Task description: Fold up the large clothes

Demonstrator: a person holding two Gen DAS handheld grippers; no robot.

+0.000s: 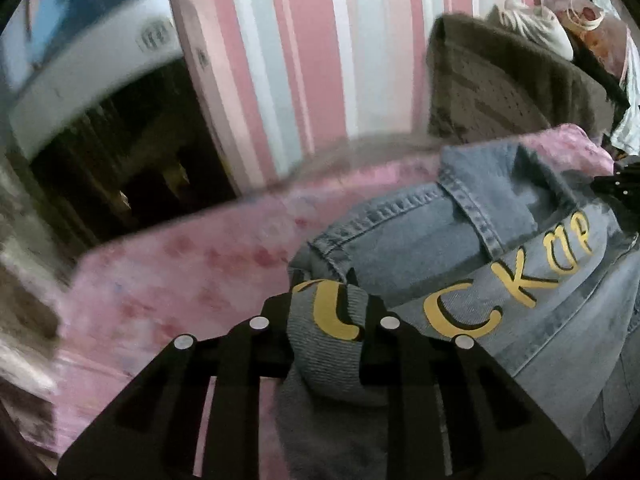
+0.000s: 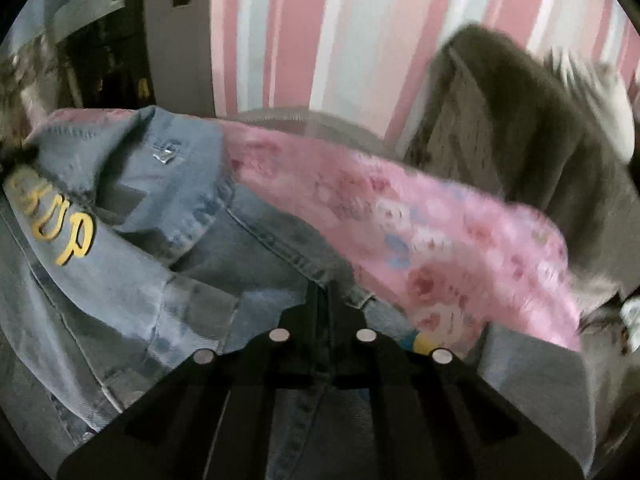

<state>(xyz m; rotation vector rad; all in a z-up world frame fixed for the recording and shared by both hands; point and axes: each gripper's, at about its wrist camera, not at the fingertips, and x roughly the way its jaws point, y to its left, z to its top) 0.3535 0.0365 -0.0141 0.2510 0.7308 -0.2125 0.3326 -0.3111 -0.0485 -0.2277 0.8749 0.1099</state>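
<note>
A blue denim jacket (image 1: 460, 256) with yellow letters lies crumpled on a pink floral bedspread (image 1: 180, 272). My left gripper (image 1: 325, 292) is shut on a thick fold of the jacket's lettered panel, held between its black fingers (image 1: 276, 320). In the right wrist view the jacket (image 2: 152, 240) spreads to the left, and my right gripper (image 2: 323, 300) is shut on a thin denim edge by the hem. The right gripper's tip shows at the right edge of the left wrist view (image 1: 624, 188).
A pink, white and grey striped wall (image 1: 304, 60) stands behind the bed. A dark brown chair or basket draped with clothes (image 1: 500, 92) stands at the right. A dark doorway (image 1: 132, 152) and a white appliance (image 1: 92, 52) are at the left. The bedspread's edge (image 2: 520, 300) drops off at the right.
</note>
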